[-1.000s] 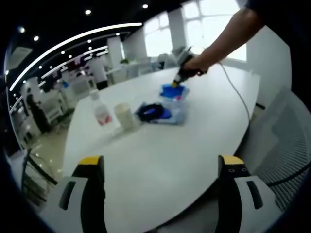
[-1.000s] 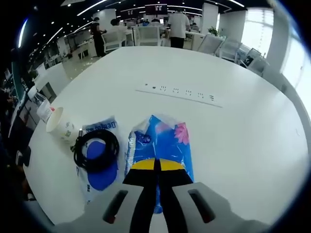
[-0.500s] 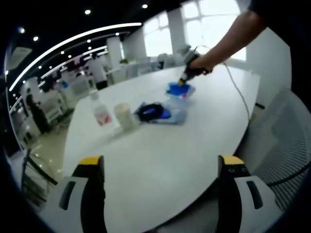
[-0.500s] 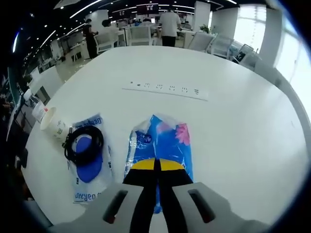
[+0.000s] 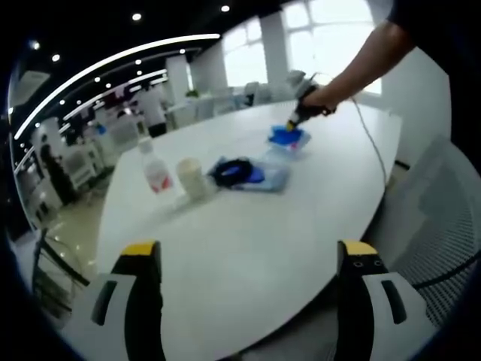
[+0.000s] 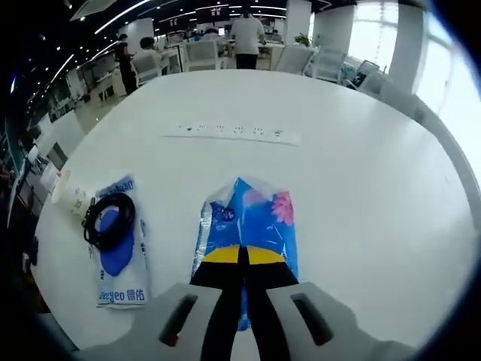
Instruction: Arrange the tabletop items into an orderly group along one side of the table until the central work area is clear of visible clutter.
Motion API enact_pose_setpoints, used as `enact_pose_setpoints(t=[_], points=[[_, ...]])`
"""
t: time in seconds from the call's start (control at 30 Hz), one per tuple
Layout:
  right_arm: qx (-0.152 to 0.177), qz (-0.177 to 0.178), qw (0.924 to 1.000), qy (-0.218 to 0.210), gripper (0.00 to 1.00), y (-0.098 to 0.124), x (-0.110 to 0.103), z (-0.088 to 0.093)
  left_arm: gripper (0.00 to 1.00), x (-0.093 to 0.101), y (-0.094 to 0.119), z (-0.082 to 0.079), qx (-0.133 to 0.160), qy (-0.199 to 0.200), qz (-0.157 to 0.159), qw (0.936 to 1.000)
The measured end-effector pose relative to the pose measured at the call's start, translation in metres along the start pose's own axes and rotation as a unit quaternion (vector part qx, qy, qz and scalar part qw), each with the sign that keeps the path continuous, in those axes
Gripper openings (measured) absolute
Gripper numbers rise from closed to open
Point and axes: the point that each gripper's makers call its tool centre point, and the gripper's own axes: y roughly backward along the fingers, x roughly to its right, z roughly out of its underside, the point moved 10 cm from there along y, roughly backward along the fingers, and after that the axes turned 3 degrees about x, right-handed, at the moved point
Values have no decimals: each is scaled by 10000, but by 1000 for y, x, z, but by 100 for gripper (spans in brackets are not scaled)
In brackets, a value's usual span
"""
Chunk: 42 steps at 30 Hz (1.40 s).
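My right gripper [image 6: 242, 256] is shut on a blue tissue pack [image 6: 248, 226] with a pink flower, held above the white table [image 6: 361, 195]. In the left gripper view that pack [image 5: 288, 136] hangs under the right gripper [image 5: 304, 105] in a person's hand over the table's far side. A second blue-and-white pack [image 5: 259, 177] lies flat with a coiled black cable [image 5: 233, 170] on top; in the right gripper view the same pack [image 6: 116, 252] and cable [image 6: 109, 218] sit at the left. My left gripper [image 5: 248, 259] is open near the table edge, nothing between its jaws.
A paper cup [image 5: 192, 179] and a small plastic bottle [image 5: 154, 170] stand left of the packs. A strip of power sockets [image 6: 233, 133] is set into the table's middle. A mesh chair [image 5: 440, 226] stands at the right edge. People and desks fill the office behind.
The right gripper has carried the flowered tissue pack up and away from the pack with the cable, toward the table's far side. The left gripper has stayed still.
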Motion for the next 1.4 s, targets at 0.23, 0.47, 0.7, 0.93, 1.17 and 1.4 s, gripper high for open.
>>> enact_pose_setpoints(t=[0.23, 0.47, 0.7, 0.93, 1.17, 1.4], points=[[-37, 107, 9999, -82, 0, -2, 15, 7, 94, 1, 0, -1, 106, 57, 47, 9999], [-42, 188, 9997, -166, 0, -3, 26, 13, 94, 2, 0, -2, 179, 164, 117, 9996], [-32, 227, 9993, -298, 0, -6, 30, 23, 94, 3, -1, -1, 58, 137, 149, 9998], [-33, 226, 9992, -321, 0, -11, 33, 27, 94, 4, -3, 0, -8, 135, 211, 9997], [71, 250, 9996, -91, 3, -9, 34, 23, 94, 3, -3, 1, 10, 133, 216, 9997], [222, 305, 9991, 168, 15, 7, 28, 20, 95, 3, -2, 0, 85, 173, 204, 9996]])
